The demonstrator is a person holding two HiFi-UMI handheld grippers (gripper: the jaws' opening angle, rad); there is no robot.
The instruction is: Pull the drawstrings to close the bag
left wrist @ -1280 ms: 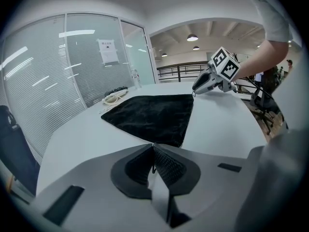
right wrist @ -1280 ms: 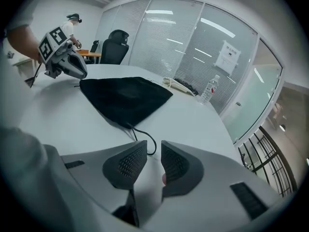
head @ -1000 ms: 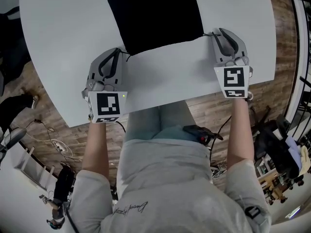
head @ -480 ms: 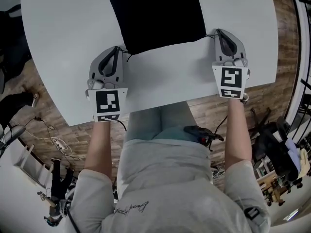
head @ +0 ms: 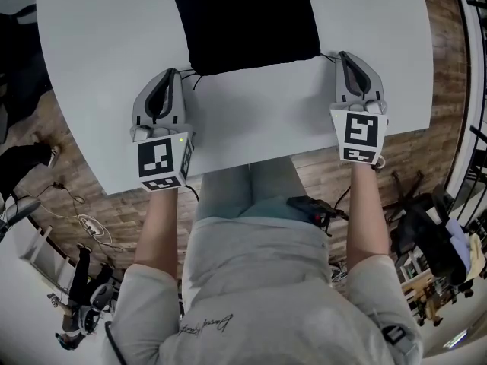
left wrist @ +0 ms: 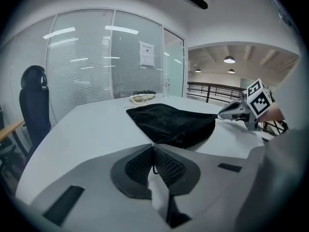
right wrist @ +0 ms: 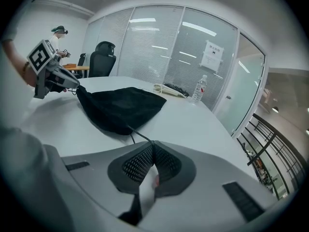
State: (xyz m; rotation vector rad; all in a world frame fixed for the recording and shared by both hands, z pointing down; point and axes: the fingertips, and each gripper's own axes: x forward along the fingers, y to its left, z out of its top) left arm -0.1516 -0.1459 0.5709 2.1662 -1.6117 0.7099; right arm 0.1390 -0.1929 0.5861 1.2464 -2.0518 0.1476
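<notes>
A black drawstring bag lies flat on the white table, its mouth edge toward me. My left gripper sits at the bag's near left corner, shut on the left drawstring; the thin cord runs between its closed pads. At the near right corner my right gripper is shut on the right drawstring. In the right gripper view that cord runs taut from the bag into the closed jaws.
A water bottle and a coiled cable sit at the table's far end. A black office chair and a person are beyond the table. The table's near edge lies just behind both grippers.
My left gripper has drawn left, away from the bag, and more cord shows at that corner. The bag's mouth edge has shifted slightly away from me. The right gripper has barely moved.
</notes>
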